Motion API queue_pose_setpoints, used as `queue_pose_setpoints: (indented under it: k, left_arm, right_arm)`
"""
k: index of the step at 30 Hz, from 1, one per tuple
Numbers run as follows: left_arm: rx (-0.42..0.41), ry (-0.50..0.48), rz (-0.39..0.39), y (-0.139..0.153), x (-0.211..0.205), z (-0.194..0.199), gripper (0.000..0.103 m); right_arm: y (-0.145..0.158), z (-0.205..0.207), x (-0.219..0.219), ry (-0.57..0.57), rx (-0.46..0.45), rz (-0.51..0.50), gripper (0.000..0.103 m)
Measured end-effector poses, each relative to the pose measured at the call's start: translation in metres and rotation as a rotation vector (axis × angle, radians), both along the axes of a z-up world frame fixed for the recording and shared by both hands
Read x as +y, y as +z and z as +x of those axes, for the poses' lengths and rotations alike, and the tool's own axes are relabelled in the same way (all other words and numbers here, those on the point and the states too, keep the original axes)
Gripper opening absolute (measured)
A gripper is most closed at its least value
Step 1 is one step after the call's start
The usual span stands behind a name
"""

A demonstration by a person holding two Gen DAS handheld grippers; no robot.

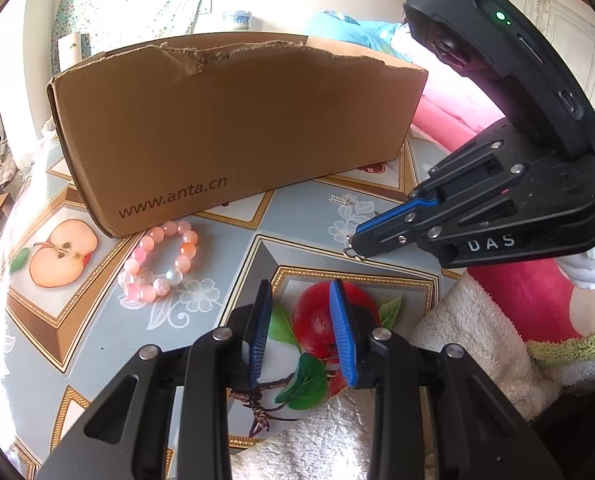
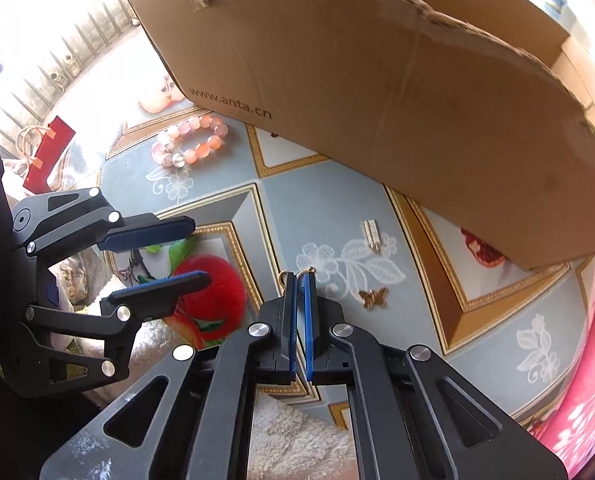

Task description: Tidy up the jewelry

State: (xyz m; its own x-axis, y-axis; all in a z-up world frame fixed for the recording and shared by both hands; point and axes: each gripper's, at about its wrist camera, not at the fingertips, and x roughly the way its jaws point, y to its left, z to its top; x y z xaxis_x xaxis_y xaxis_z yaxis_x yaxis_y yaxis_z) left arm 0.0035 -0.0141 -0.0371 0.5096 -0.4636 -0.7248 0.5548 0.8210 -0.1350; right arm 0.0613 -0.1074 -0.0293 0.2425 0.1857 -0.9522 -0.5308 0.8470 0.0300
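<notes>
A brown cardboard box (image 1: 233, 120) marked www.anta.cn stands at the back of the table; it also shows in the right wrist view (image 2: 377, 92). A pink bead bracelet (image 1: 159, 264) lies by its front left corner, also in the right wrist view (image 2: 191, 140). My right gripper (image 2: 300, 280) is shut on small gold hook earrings (image 2: 297, 274), whose rings show at its tips (image 1: 353, 252). My left gripper (image 1: 301, 292) is open and empty above a printed red apple. A gold butterfly charm (image 2: 373, 297) and a small silver bar piece (image 2: 370, 234) lie on the table.
The tablecloth (image 1: 233, 248) has printed fruit and gold-framed squares. A white fluffy towel (image 1: 469, 320) and pink fabric (image 1: 449, 120) lie at the right edge. A red bag (image 2: 47, 152) sits off to the left.
</notes>
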Motion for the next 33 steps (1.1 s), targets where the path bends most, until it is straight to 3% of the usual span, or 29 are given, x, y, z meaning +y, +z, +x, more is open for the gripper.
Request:
queue_pose_setpoints:
  k: [7, 17, 25, 33]
  left_arm:
    - [-0.001, -0.009, 0.015, 0.002, -0.009, 0.000, 0.029]
    - [-0.028, -0.042, 0.017, 0.007, -0.038, 0.008, 0.029]
    - [-0.026, -0.088, 0.075, 0.002, -0.072, 0.023, 0.028]
    - [-0.048, -0.148, 0.170, -0.002, -0.095, 0.026, 0.013]
  right_arm:
    - [0.004, -0.018, -0.025, -0.054, -0.025, -0.004, 0.001]
    - [0.010, -0.027, -0.096, -0.257, -0.096, 0.001, 0.001]
    - [0.014, -0.030, -0.141, -0.353, -0.145, 0.162, 0.005]
    - [0.032, -0.054, -0.185, -0.384, -0.203, 0.310, 0.006]
